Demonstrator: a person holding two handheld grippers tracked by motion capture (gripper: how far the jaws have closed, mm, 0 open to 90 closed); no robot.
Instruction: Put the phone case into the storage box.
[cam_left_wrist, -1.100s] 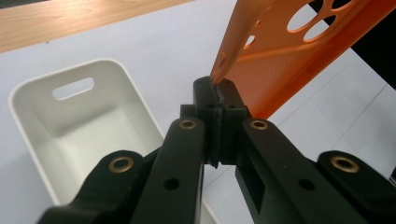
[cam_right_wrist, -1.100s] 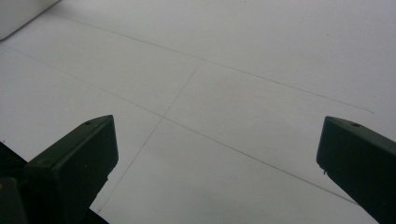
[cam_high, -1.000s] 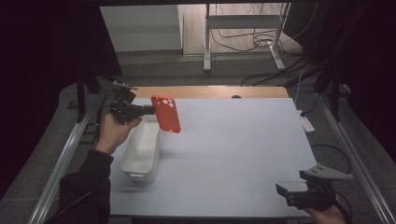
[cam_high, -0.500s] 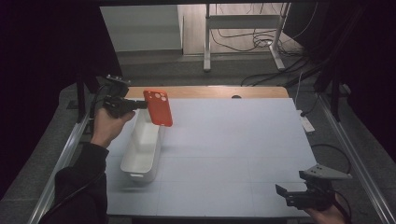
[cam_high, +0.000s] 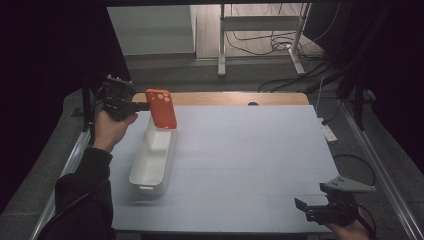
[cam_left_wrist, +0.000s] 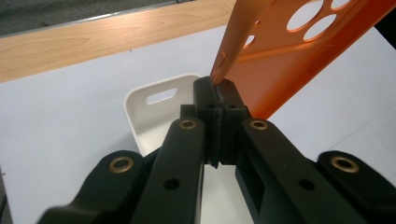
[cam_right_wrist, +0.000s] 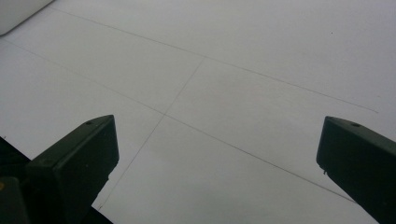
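Note:
An orange phone case (cam_high: 161, 108) with round camera holes hangs in the air above the far end of a long white bin (cam_high: 152, 159). My left gripper (cam_high: 146, 106) is shut on the case's edge; in the left gripper view the black jaws pinch the orange case (cam_left_wrist: 299, 51) at its rim, with the white bin (cam_left_wrist: 156, 116) below. My right gripper (cam_high: 302, 207) rests at the table's near right corner, held by a hand. Its jaws stand wide open (cam_right_wrist: 215, 154) over bare tabletop.
The light grey tabletop (cam_high: 250, 150) has a wooden strip (cam_high: 225, 98) along its far edge. Metal rails run along both sides. A white power strip (cam_high: 328, 132) lies off the right edge. Desk legs and cables stand on the floor beyond.
My left gripper has carried the orange case leftward and toward the far end of the bin. The right gripper has stayed in place.

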